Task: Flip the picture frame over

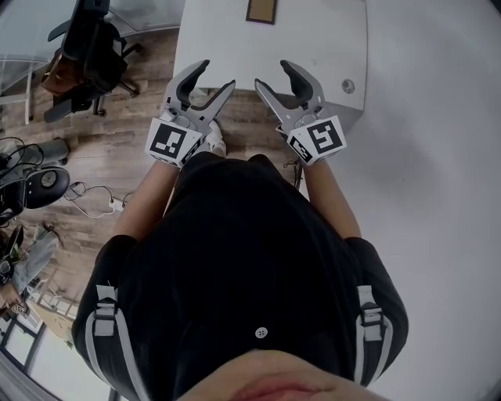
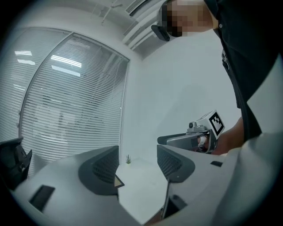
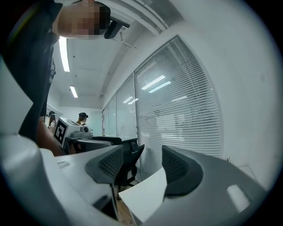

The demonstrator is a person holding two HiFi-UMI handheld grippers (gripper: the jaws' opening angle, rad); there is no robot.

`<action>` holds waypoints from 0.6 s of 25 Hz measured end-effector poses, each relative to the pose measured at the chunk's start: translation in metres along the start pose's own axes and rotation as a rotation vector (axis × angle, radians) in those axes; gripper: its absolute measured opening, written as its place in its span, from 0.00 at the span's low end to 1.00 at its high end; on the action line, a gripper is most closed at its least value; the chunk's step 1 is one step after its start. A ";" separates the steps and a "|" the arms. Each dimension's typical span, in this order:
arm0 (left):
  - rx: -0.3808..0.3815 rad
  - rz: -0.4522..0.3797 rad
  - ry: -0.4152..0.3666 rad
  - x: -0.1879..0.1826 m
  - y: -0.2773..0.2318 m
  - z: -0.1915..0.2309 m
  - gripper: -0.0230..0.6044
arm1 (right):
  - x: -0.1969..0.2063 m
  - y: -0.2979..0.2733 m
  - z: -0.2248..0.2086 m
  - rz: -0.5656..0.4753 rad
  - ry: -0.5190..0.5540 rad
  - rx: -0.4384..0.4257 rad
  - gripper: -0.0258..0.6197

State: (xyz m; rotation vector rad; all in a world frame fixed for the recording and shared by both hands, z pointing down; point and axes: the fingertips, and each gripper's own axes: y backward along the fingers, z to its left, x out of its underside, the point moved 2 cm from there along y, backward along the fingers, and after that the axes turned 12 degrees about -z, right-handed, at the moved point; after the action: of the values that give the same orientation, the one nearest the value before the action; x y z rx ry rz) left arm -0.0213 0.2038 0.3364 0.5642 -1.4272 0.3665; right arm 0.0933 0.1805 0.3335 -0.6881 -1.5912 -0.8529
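From the head view, the picture frame (image 1: pixel 261 11) is lying at the far edge of the white tabletop (image 1: pixel 329 47), well apart from both grippers. The left gripper (image 1: pixel 219 74) and right gripper (image 1: pixel 271 73) are hovering over the near edge, jaws apart and empty. Only the gripper views are showing the window blinds (image 3: pixel 177 110).

White table (image 1: pixel 266 55): picture frame (image 1: pixel 261 11) at far end, round disc (image 1: pixel 347 85) near right edge.
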 end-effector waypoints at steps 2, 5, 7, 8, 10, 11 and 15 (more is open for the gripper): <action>-0.005 0.005 -0.001 0.002 -0.002 0.006 0.51 | 0.002 -0.001 -0.003 -0.005 0.004 0.014 0.50; 0.009 -0.004 -0.011 0.006 -0.005 0.010 0.57 | 0.003 -0.003 -0.008 -0.010 0.012 0.033 0.56; 0.016 -0.009 -0.011 0.005 -0.009 0.015 0.59 | 0.004 -0.007 -0.011 -0.010 0.016 0.042 0.59; 0.019 -0.008 -0.008 0.005 -0.011 0.019 0.60 | 0.005 -0.011 -0.012 -0.009 0.017 0.047 0.60; 0.024 -0.004 0.002 0.004 -0.013 0.031 0.61 | 0.006 -0.020 -0.014 -0.004 0.019 0.058 0.62; 0.027 0.000 0.003 0.005 -0.012 0.037 0.61 | 0.007 -0.025 -0.014 0.000 0.021 0.064 0.62; 0.042 0.007 0.013 0.005 -0.010 0.059 0.61 | 0.009 -0.044 -0.013 0.013 0.030 0.086 0.62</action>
State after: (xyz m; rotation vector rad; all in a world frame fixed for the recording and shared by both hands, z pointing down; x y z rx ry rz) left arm -0.0636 0.1621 0.3429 0.5900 -1.4123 0.4061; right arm 0.0635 0.1448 0.3368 -0.6216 -1.5851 -0.7773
